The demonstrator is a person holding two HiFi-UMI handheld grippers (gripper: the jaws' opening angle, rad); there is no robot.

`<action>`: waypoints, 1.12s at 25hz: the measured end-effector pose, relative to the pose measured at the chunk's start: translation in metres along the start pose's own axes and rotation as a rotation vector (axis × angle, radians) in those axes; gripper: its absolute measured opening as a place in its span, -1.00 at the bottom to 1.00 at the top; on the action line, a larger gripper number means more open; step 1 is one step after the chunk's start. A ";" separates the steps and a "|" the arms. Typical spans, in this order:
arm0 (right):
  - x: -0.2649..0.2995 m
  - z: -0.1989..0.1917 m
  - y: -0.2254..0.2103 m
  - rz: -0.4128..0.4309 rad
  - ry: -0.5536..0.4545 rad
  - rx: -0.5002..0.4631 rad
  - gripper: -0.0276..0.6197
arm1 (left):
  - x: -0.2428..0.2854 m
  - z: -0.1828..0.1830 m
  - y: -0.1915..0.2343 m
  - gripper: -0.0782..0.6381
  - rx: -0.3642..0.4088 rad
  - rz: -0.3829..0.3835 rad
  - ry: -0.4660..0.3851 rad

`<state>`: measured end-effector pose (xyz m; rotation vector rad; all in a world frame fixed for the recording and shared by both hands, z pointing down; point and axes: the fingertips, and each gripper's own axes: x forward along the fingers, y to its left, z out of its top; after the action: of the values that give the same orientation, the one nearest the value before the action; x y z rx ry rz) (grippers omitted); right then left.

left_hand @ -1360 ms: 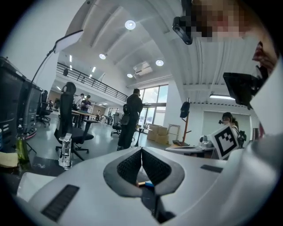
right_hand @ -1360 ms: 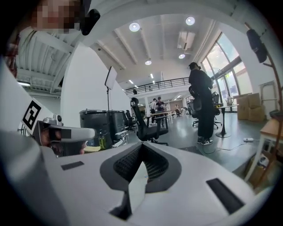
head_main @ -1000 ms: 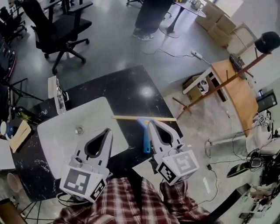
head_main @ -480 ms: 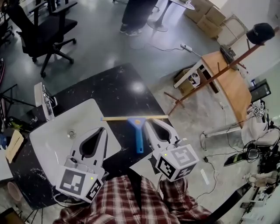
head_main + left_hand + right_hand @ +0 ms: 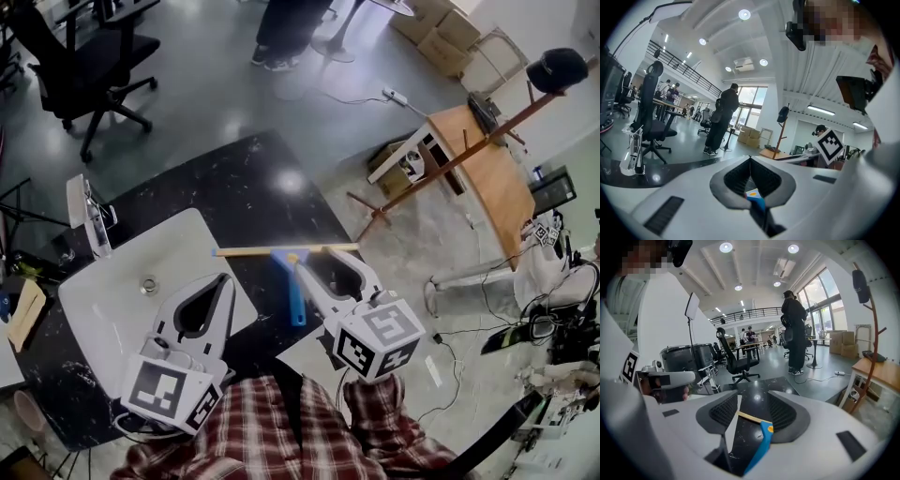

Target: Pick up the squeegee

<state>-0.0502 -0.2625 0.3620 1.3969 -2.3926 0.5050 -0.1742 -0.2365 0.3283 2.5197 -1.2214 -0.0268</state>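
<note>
Now the right claw [image 5: 322, 262] has just been opening wide and grips nothing. The squeegee [image 5: 292, 295] lies on the table [image 5: 253, 187] just left of it, its blue handle showing between the jaws.

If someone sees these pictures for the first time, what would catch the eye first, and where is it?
The blue-handled squeegee stands out first, lying on the black counter with its tan blade across the far end. Next comes the right gripper, low over it. Its fingers have just been opening and stand wide apart, and the right gripper view shows the blue handle between them.
</note>
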 end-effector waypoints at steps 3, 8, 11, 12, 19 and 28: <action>0.004 -0.007 0.001 0.015 0.051 0.012 -0.33 | 0.000 -0.001 0.005 -0.75 -0.010 0.004 -0.002; 0.012 -0.042 -0.005 0.044 0.236 0.046 -0.33 | 0.001 -0.004 0.004 -0.75 0.036 0.003 0.003; 0.018 -0.073 -0.009 0.052 0.385 0.122 -0.33 | 0.002 -0.006 0.001 -0.75 0.027 -0.020 0.000; 0.020 -0.082 -0.011 0.050 0.428 0.141 -0.33 | 0.002 -0.006 0.000 -0.75 0.024 -0.024 0.000; 0.037 -0.121 -0.025 0.030 0.613 0.171 -0.34 | -0.001 -0.006 0.007 -0.75 0.025 -0.021 0.000; 0.056 -0.141 -0.042 -0.015 0.715 0.207 -0.34 | 0.000 -0.009 0.012 -0.75 0.000 -0.034 -0.009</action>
<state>-0.0257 -0.2599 0.5173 1.0565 -1.7811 1.0633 -0.1818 -0.2409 0.3401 2.5427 -1.1815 -0.0467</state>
